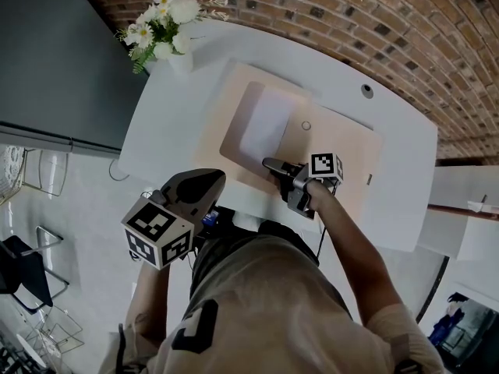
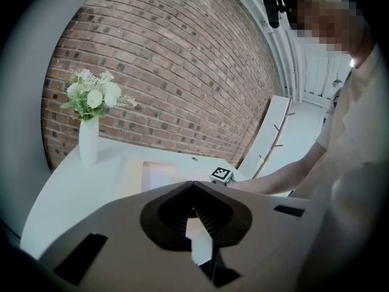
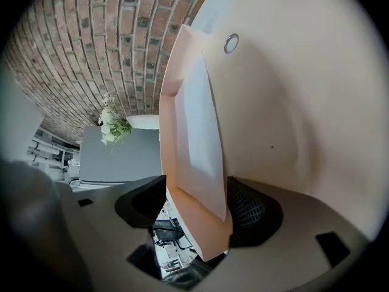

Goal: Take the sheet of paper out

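**Sheet lies in the folder, right gripper spread over its corner**

A white table (image 1: 390,131) carries an open tan folder (image 1: 343,154) with the white sheet of paper (image 1: 265,127) lying inside. The right gripper (image 1: 273,164) stands released, with the folder's near edge and the sheet's corner between its jaws. The left gripper (image 1: 209,181) is clenched and empty.

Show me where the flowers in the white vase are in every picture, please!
Head view: the flowers are at the top left, close to the wall.
Left gripper view: the flowers are at the left, standing upright in front of the bricks.
Right gripper view: the flowers are small, left of the middle, and look tipped sideways.
Shared landmark: the brick wall behind them.
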Demonstrator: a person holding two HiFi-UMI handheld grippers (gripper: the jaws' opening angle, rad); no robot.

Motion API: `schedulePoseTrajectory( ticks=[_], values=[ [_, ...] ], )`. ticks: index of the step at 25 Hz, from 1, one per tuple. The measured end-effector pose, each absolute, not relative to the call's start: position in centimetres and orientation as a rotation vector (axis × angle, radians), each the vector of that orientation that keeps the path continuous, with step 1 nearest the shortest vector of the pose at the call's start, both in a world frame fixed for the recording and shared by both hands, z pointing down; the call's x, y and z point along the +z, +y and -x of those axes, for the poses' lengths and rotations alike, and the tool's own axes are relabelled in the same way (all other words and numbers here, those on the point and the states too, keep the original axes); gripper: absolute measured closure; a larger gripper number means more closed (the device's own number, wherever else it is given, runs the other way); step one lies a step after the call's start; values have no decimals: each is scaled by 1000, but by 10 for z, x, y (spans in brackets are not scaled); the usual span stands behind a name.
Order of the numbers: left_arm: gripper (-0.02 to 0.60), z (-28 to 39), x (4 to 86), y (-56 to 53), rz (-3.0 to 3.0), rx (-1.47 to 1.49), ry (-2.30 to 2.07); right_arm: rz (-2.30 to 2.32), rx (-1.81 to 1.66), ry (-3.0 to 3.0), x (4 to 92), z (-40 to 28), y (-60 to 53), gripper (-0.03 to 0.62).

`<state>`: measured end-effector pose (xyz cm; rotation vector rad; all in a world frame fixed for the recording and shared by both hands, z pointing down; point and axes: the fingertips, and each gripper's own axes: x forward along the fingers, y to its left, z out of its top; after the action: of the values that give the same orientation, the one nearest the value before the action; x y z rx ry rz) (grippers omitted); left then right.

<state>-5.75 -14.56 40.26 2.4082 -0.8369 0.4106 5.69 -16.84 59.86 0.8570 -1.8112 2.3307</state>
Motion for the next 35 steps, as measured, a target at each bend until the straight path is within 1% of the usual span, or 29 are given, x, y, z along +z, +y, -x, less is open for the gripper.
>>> schedulePoseTrajectory(
  ticks=[11, 30, 35],
  values=[
    [568, 59, 404, -145, -2404, 415, -833, -835, 2376, -1910, 589, -50, -178, 289],
    [566, 59, 409, -136, -2389, 434, -829, -973, 2248, -2051, 596, -53, -203, 289],
    [568, 60, 409, -141, -2394, 434, -825, -1002, 2185, -2107, 593, -52, -209, 310]
  ],
)
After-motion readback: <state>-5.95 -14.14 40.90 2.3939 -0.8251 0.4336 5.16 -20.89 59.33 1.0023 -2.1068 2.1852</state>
